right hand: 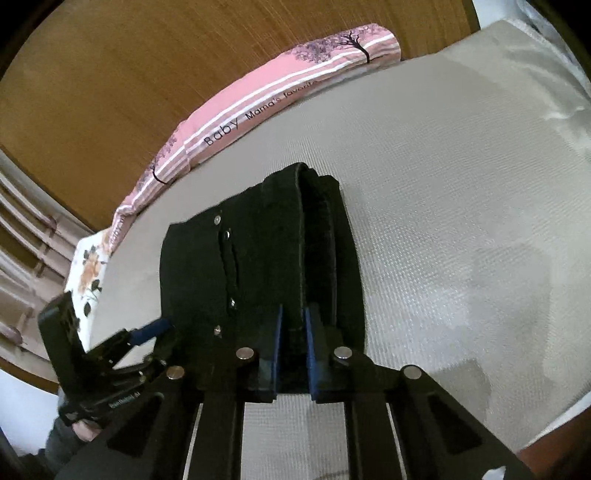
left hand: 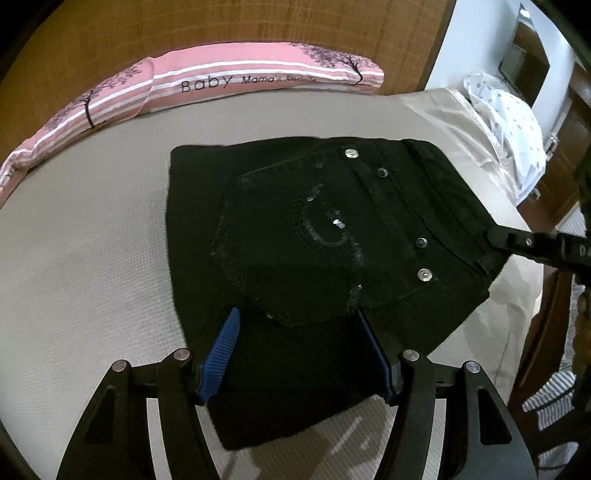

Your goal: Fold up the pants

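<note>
Black pants (left hand: 295, 221) lie folded into a compact rectangle on the beige bed sheet (left hand: 92, 240), back pocket and rivets facing up. My left gripper (left hand: 295, 321) stands open over their near corner, its blue pads (left hand: 221, 354) apart with black fabric filling the gap between them. In the right wrist view it (right hand: 147, 332) sits at the left edge of the pants (right hand: 258, 258). At the waistband end, my right gripper (right hand: 292, 317) is shut on the thick folded edge. It shows as a black finger (left hand: 495, 236) at the right side of the left wrist view.
A pink striped pillow (left hand: 221, 81) printed "Baby" lies along the wooden headboard (left hand: 221, 26). A white dotted cloth (left hand: 513, 122) sits at the bed's right corner and a floral cloth (right hand: 92, 273) at its left edge. Bare sheet (right hand: 443, 221) stretches right of the pants.
</note>
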`<state>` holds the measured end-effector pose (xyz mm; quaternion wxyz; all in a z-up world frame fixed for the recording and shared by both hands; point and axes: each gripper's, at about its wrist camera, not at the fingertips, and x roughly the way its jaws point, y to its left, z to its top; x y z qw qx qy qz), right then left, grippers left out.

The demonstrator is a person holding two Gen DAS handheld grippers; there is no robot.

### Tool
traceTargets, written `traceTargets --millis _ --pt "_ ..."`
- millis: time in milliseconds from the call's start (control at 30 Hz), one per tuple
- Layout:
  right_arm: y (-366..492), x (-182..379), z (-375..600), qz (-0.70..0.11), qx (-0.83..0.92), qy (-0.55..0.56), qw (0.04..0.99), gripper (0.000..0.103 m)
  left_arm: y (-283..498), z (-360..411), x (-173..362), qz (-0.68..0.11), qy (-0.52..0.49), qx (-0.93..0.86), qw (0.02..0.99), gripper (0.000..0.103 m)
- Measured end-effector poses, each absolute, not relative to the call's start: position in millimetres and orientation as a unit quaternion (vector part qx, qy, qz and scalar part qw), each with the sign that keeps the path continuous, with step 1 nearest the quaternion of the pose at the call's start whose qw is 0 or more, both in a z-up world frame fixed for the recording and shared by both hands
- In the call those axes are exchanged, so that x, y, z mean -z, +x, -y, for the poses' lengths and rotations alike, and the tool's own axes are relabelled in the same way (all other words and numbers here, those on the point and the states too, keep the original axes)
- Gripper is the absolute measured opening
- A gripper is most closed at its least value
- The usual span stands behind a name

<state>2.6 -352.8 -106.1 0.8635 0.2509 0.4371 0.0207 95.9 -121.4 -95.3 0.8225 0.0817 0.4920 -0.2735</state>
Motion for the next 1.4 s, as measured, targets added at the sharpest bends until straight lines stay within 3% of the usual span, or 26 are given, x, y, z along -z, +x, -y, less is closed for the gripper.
traceTargets --millis 233,667,1033,1400 --pt "1 134 349 -0.469 0.010 0.223 0.855 0.010 86 125 107 -0.506 0.116 0.261 0.814 0.064" --pt "0 130 352 -0.464 0.012 0.241 0.852 0.016 84 126 110 -0.505 0.115 0.245 0.819 0.066" --pt "5 92 349 -0.434 0.021 0.219 0.874 0.018 86 127 110 -0.506 0.120 0.238 0.820 0.066" --pt "63 73 335 -0.424 0.020 0.171 0.889 0.018 87 129 110 -0.510 0.125 0.234 0.818 0.066"
